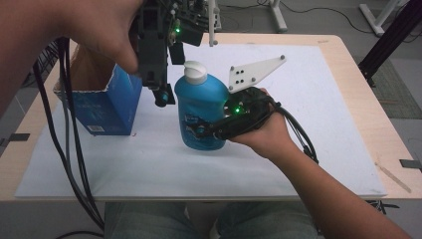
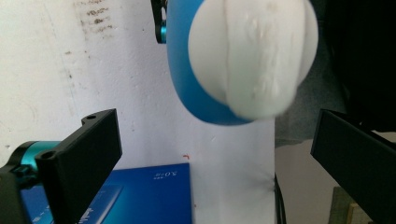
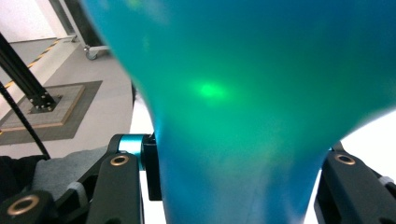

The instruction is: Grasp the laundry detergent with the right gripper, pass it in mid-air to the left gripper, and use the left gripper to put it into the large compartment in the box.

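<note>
A blue bottle with a white cap stands upright on the white mat. My right gripper comes in from the right and is shut on the bottle's lower body; in the right gripper view the bottle sits pinched between both jaws, with the gripper low in frame. My left gripper hangs pointing down just left of the cap. In the left gripper view it is open, the cap lying beyond its jaws, untouched.
An open blue carton stands at the mat's left, close to the left gripper, and appears below it as the carton. Black cables trail down the left side. The wooden table edge frames the mat. Black stand legs rise at the far right.
</note>
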`<state>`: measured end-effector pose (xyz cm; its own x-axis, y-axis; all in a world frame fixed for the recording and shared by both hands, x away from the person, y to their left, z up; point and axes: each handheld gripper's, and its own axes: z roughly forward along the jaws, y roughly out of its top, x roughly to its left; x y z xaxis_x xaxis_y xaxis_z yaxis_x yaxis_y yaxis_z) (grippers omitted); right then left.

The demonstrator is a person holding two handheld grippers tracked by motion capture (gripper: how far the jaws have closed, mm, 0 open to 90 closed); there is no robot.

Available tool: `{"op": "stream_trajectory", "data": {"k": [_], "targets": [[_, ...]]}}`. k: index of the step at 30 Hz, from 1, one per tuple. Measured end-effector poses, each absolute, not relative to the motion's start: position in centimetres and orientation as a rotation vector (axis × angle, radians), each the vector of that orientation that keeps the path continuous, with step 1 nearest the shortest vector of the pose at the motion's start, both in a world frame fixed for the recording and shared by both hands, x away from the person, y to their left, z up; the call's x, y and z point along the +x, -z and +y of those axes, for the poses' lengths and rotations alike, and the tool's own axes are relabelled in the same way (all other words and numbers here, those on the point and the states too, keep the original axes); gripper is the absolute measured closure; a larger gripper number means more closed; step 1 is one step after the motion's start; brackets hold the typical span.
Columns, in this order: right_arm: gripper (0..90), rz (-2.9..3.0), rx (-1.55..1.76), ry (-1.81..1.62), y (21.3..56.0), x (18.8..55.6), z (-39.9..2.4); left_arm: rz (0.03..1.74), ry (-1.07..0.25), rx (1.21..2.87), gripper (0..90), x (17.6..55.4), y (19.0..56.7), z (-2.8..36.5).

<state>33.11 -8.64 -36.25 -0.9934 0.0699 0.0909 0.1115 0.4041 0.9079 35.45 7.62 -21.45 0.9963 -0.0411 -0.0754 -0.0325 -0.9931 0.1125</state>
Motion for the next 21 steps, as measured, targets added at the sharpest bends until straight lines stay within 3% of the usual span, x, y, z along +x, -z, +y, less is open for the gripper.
{"op": "stream_trajectory", "data": {"k": [21], "targets": [[46.7,-2.555,-0.099,1.671,35.5,33.6,-7.3,-0.012,0.133,3.052,1.8,34.5,21.9,5.1]]}}
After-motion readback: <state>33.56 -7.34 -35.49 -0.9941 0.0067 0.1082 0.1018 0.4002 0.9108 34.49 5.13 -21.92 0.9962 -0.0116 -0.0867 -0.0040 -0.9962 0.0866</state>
